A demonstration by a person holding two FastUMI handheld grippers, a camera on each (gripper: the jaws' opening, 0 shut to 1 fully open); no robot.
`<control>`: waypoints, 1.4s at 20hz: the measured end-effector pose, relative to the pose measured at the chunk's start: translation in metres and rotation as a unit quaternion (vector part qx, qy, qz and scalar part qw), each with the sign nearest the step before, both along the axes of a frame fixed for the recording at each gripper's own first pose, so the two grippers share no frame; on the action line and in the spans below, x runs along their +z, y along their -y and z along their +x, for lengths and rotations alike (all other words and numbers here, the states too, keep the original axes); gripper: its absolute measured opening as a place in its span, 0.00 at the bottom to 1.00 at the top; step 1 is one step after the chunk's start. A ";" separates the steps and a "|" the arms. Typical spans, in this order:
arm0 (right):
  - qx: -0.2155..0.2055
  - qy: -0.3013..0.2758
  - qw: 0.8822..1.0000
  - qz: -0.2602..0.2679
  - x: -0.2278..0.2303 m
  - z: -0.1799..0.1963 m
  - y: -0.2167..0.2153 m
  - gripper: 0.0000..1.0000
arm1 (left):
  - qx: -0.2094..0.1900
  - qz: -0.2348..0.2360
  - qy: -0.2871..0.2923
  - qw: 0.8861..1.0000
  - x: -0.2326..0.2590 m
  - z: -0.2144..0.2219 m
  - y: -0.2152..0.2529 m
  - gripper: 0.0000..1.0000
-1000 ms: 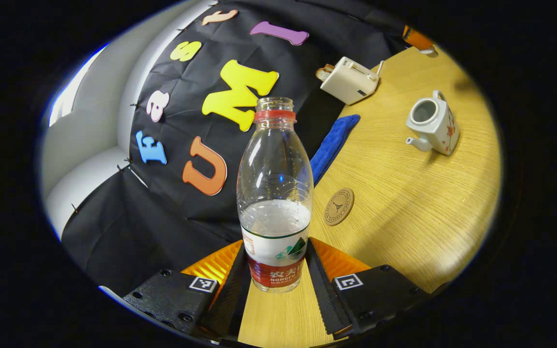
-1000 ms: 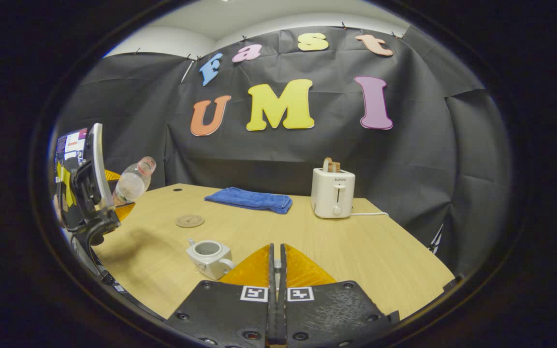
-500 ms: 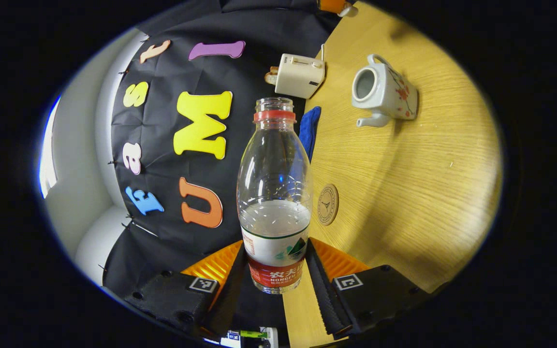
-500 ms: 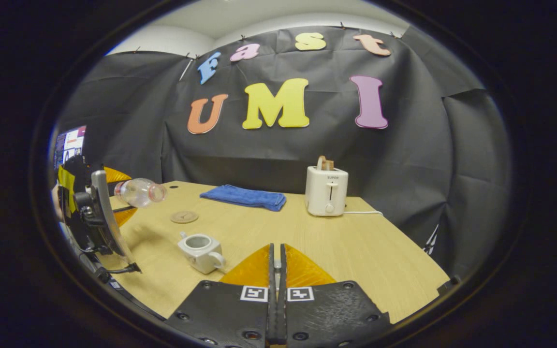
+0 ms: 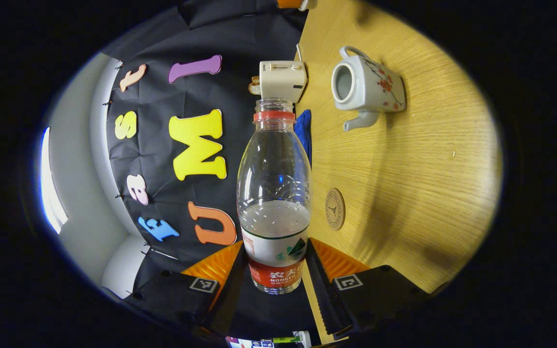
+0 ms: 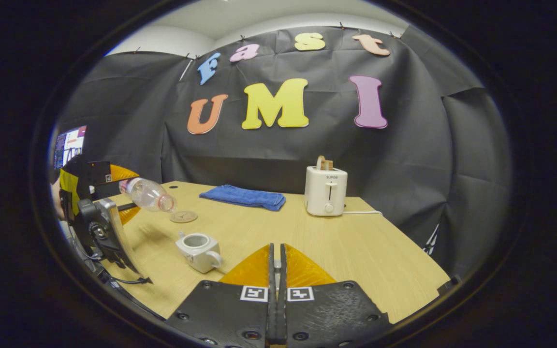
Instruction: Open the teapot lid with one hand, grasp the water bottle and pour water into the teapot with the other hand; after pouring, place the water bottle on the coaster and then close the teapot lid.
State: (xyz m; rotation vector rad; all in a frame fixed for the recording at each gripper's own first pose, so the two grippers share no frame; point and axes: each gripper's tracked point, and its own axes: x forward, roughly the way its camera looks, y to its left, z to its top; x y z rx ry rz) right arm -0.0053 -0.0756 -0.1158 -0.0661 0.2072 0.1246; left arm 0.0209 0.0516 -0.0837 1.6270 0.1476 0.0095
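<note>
above the table's left edge: tipped bottle, open teapot

at the near end of the left gripper view, your left gripper [image 5: 275,270] is clamped on the water bottle [image 5: 274,193], both fingers pressing the labelled lower body. the bottle has no cap and holds water to roughly a third of its height. seen from the right gripper view, the same bottle [image 6: 147,194] lies tipped past level, mouth angled down toward the teapot [image 6: 197,250], though not directly over its opening; no stream is visible. the teapot [image 5: 366,89] stands lidless on the table [image 5: 418,183], the coaster [image 5: 335,209] lying apart from it toward the wall side. your right gripper [image 6: 274,285] has its fingers pressed together; whether the lid is pinched between them cannot be told.

handling, as a judgement: the thin clear plastic will likely buckle under a hard squeeze, so a hold low on the labelled band seems soundest. the load is light, and shifting water may swing it. the teapot looks glazed ceramic: rigid, slippery, chippable. the narrow opening calls for a slow tilt.
</note>
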 end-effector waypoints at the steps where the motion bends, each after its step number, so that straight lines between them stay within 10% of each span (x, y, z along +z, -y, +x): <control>1: -0.001 0.000 1.000 0.001 0.000 0.000 0.000 0.00 | -0.001 0.004 -0.002 1.000 0.001 0.004 -0.001 0.72; 28: -0.005 -0.009 1.000 0.012 -0.010 -0.001 0.012 0.00 | -0.017 0.130 -0.028 0.991 0.001 0.013 0.020 0.72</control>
